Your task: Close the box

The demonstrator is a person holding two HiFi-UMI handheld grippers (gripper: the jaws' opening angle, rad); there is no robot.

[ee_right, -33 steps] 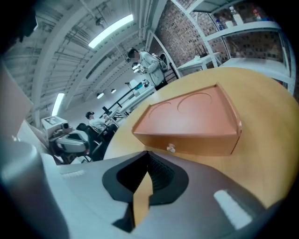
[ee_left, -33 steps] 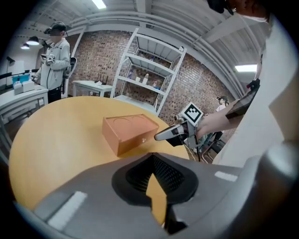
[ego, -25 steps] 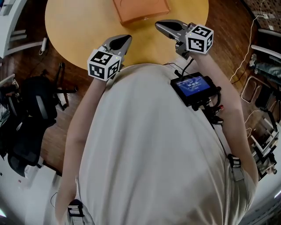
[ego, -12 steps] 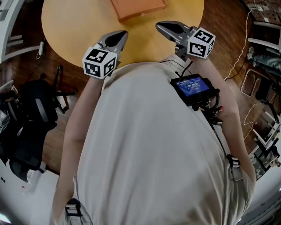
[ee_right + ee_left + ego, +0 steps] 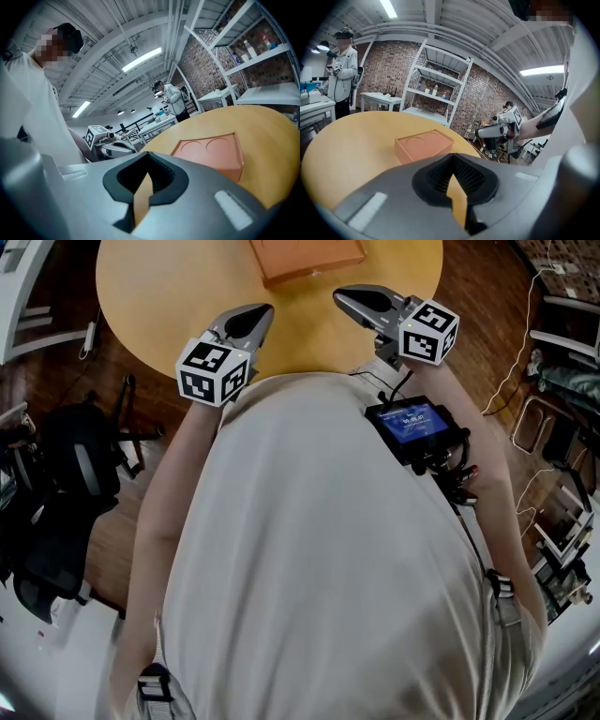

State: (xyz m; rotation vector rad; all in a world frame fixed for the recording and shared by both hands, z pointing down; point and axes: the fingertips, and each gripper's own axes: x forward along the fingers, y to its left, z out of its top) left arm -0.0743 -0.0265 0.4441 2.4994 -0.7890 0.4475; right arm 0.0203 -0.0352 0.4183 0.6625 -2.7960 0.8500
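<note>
Left gripper view looks along the left gripper (image 5: 454, 185): its jaws are pressed together with nothing between them, only table surface showing through the gap behind the pads. The right gripper (image 5: 143, 192) shows the same in its own view, jaws together and empty.

In the head view both tools are held at the lower edge of the round yellow table (image 5: 169, 296), close to the person's torso and side by side. The orange box (image 5: 305, 257) lies at the top centre of the frame, well apart from both.

In both gripper views the box lid, with two round imprints, lies flat and level on the body. No flap stands up and no gap shows along the visible edges. The box looks already closed, so little or nothing seems left beyond perhaps pressing the lid down.
</note>
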